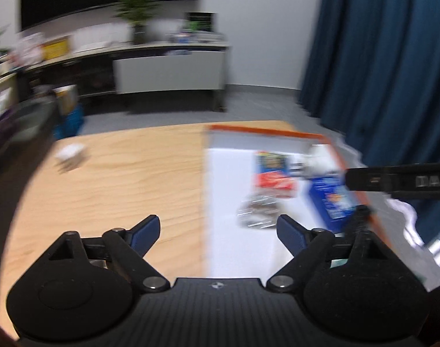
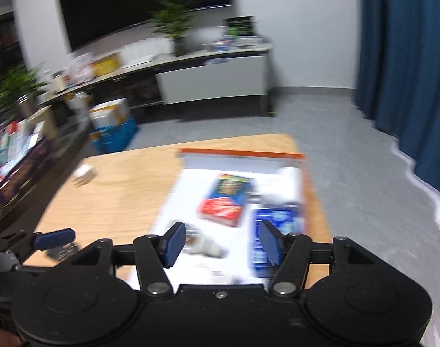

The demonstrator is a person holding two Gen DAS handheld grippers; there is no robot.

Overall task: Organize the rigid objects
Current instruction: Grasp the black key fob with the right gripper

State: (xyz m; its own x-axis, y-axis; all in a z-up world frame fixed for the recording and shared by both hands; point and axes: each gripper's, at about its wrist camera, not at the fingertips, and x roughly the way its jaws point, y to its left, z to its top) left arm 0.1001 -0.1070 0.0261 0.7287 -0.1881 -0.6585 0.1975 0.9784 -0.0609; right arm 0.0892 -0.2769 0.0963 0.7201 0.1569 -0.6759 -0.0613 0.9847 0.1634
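Note:
Both views are blurred by motion. A white tray with an orange rim point(image 1: 266, 132) point(image 2: 240, 152) lies on the right part of the wooden table point(image 1: 127, 173) point(image 2: 124, 190). In it are a blue and red box point(image 1: 273, 173) point(image 2: 225, 199), a blue box point(image 1: 333, 199) point(image 2: 275, 225), a white object point(image 1: 318, 159) point(image 2: 286, 182) and a shiny silver packet point(image 1: 257, 211) point(image 2: 202, 244). My left gripper point(image 1: 218, 232) is open and empty above the tray's left edge. My right gripper point(image 2: 223, 243) is open and empty above the tray's near part.
A small white object point(image 1: 69, 153) point(image 2: 84, 173) sits on the table's far left. Beyond the table are grey floor, a low sideboard point(image 1: 168, 72) with a plant, boxes, and a blue curtain point(image 1: 379, 57) on the right. The other gripper's body point(image 1: 399, 180) shows at right.

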